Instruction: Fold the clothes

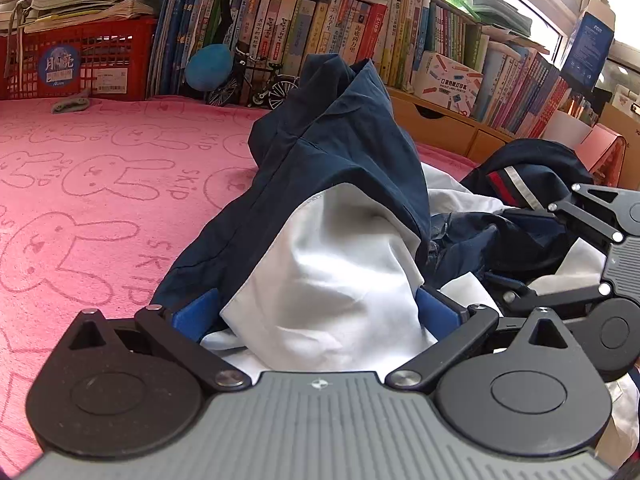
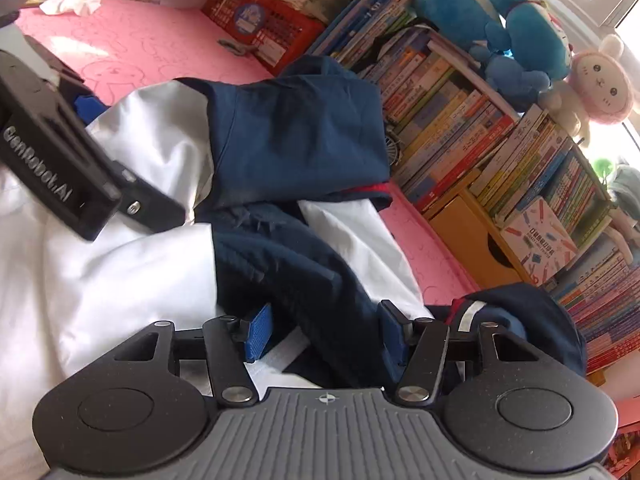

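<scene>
A navy and white jacket (image 1: 328, 248) lies bunched on the pink bed cover (image 1: 92, 184). My left gripper (image 1: 316, 312) stands wide over it, its blue pads (image 1: 196, 316) on either side of a puffed white fold that fills the gap. In the right wrist view the jacket (image 2: 300, 136) spreads across the middle, and the left gripper's black body (image 2: 60, 152) lies on the white cloth at the left. My right gripper (image 2: 324, 332) straddles a navy fold; the right pad touches it, while the left pad (image 2: 260, 332) stands clear.
A second dark garment with a red and grey stripe (image 1: 520, 184) lies at the right. Bookshelves (image 1: 360, 40), a red crate (image 1: 84, 60), a small model bicycle (image 1: 256, 84) and plush toys (image 2: 520, 28) line the far edge of the bed.
</scene>
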The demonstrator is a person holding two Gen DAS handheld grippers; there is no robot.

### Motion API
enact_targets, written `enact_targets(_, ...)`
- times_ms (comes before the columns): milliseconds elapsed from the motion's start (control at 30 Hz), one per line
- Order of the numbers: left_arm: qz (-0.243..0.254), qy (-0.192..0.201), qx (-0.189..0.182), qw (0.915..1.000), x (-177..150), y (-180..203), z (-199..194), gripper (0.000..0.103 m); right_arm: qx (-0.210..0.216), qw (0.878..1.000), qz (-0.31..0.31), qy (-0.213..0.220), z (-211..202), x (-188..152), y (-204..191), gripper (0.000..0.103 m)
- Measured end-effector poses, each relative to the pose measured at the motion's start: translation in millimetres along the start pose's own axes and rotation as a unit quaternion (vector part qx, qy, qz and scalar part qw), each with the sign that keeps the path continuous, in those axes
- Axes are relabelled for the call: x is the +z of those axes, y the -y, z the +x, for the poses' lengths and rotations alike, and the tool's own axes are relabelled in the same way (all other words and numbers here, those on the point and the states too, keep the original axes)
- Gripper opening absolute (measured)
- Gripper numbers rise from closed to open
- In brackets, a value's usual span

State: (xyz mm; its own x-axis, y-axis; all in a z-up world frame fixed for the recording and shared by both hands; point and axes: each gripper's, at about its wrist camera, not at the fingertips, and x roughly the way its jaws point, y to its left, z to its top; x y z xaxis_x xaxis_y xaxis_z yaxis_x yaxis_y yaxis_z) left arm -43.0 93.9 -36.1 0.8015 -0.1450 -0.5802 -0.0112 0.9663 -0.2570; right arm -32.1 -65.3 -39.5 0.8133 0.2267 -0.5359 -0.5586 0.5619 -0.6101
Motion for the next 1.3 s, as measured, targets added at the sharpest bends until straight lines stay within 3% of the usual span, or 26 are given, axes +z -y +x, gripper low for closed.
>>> enact_targets(33, -0.001, 0.0, 0.0, 1.0, -0.1, -0.4, -0.3, 0.103, -0.014, 1.0, -0.009, 0.003, 7.0, 4.1, -3.5, 0.056)
enact_targets(100, -0.004, 0.002, -0.002, 1.0, -0.3, -1.6, -1.0, 0.103, -0.051, 0.998, -0.017, 0.015, 15.3, 13.7, -6.9, 0.034)
enact_targets(133, -0.009, 0.004, -0.004, 0.9999, -0.6, -3.0, -1.8, 0.103, -0.08, 0.996, -0.008, 0.029, 15.4, 20.7, -2.5, 0.015)
enact_targets(233, -0.045, 0.018, -0.031, 0.9983, -1.6, -15.9, -6.3, 0.103, -0.169, 0.981, 0.038, 0.085, 5.6, 48.9, 31.3, 0.011)
enact_targets(367, -0.085, 0.032, -0.06, 0.9941, -2.5, -29.9, -9.7, 0.103, -0.275, 0.944, 0.112, 0.14, -1.9, 95.5, 110.4, 0.01)
enact_targets(500, -0.077, 0.031, -0.068, 0.9942, -1.8, -27.7, -9.6, 0.103, -0.326, 0.907, 0.171, 0.203, 3.9, 134.6, 188.0, 0.01)
enact_targets(567, -0.065, 0.031, -0.077, 0.9944, -1.7, -24.6, -9.7, 0.103, -0.337, 0.899, 0.166, 0.225, 18.2, 155.7, 205.2, 0.01)
enact_targets(700, -0.042, 0.016, -0.072, 0.9964, -2.0, -16.9, -5.7, 0.103, -0.309, 0.911, 0.173, 0.212, 78.7, 193.3, 216.1, 0.011)
enact_targets(800, -0.036, 0.011, -0.063, 0.9973, -2.6, -13.3, -3.2, 0.103, -0.234, 0.943, 0.19, 0.138, 138.2, 200.2, 206.8, 0.013)
enact_targets(833, -0.033, 0.01, -0.06, 0.9976, -2.7, -11.7, -2.7, 0.103, -0.196, 0.954, 0.201, 0.109, 153.2, 197.7, 204.1, 0.024)
enact_targets(867, -0.031, 0.009, -0.058, 0.9978, -2.9, -10.5, -2.2, 0.103, -0.156, 0.96, 0.214, 0.091, 162.5, 192.7, 200.5, 0.042)
enact_targets(900, -0.029, 0.009, -0.057, 0.9979, -3.0, -9.8, -1.8, 0.103, -0.115, 0.964, 0.227, 0.078, 170.7, 186.7, 195.5, 0.052)
enact_targets(933, -0.027, 0.008, -0.056, 0.998, -3.2, -9.1, -1.4, 0.103, -0.086, 0.965, 0.239, 0.072, 173.1, 178.6, 192.6, 0.07)
enact_targets(967, -0.027, 0.008, -0.056, 0.9981, -3.4, -8.6, -1.0, 0.103, -0.067, 0.964, 0.248, 0.074, 170.1, 168.4, 191.7, 0.078)
enact_targets(1100, -0.024, 0.007, -0.053, 0.9983, -4.6, -7.5, 0.3, 0.103, -0.01, 0.955, 0.291, 0.064, 140.5, 122.7, 202.8, 0.091)
enact_targets(1300, -0.008, 0.001, -0.039, 0.9992, -4.1, -2.2, 3.3, 0.103, -0.137, 0.967, 0.214, -0.014, 109.4, 47.4, 206.9, 0.098)
